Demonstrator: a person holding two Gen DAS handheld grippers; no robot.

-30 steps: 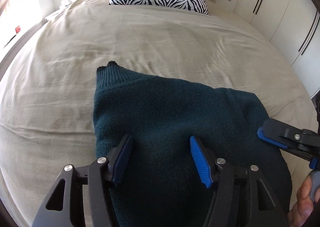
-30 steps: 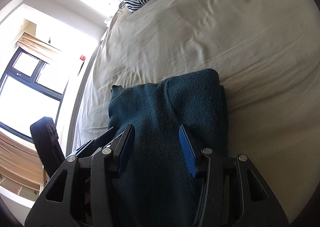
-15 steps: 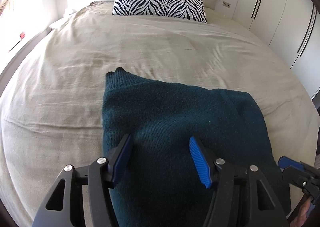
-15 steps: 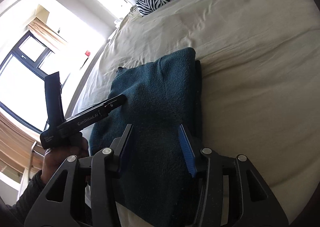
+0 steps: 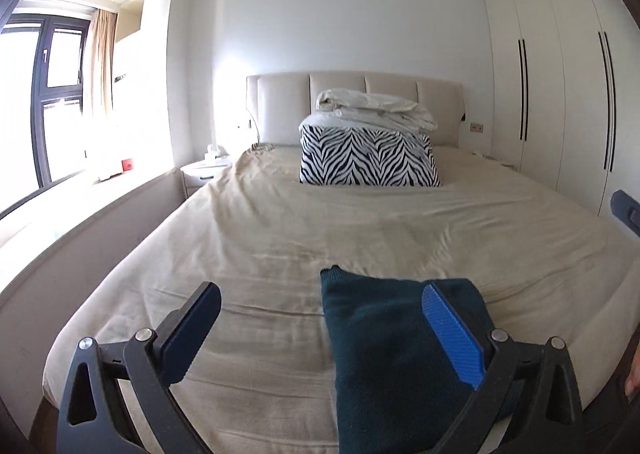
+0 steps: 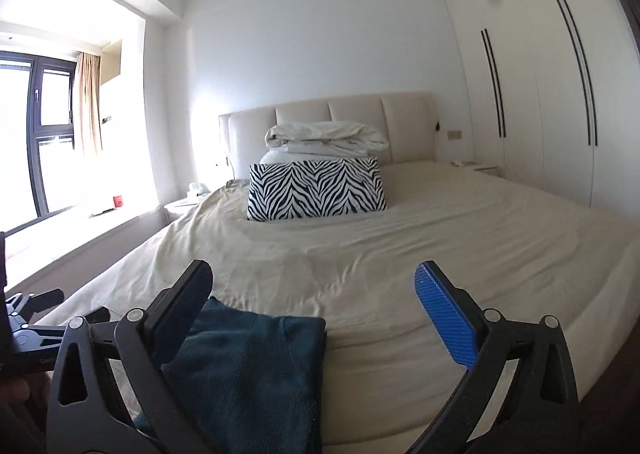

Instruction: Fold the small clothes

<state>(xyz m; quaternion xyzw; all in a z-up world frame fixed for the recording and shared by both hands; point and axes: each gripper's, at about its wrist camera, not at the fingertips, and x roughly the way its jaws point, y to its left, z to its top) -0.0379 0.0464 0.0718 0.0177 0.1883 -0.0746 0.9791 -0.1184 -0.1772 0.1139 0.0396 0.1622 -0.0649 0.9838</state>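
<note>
A dark teal knitted garment [image 5: 396,354] lies folded in a neat rectangle on the beige bed sheet [image 5: 280,246], near the bed's foot. In the right wrist view the same garment [image 6: 248,370] sits low and left of centre. My left gripper [image 5: 320,310] hovers above the bed, its jaws opening wide, nothing held between them; the garment lies beneath its right finger [image 5: 452,338]. My right gripper [image 6: 312,294] is likewise lifted, jaws opening wide and empty, its left finger [image 6: 180,306] over the garment's edge. Part of the left gripper [image 6: 28,330] shows at the left edge.
A zebra-striped pillow [image 5: 368,160] stands at the head of the bed with folded white bedding [image 5: 372,110] on it, before a padded headboard [image 5: 280,110]. White wardrobes [image 5: 560,94] line the right wall. A window [image 5: 44,102] and low ledge run along the left.
Both grippers rose and tilted up from looking down on the garment to looking along the bed. Their jaws spread from half-open to wide. The garment stays folded on the sheet.
</note>
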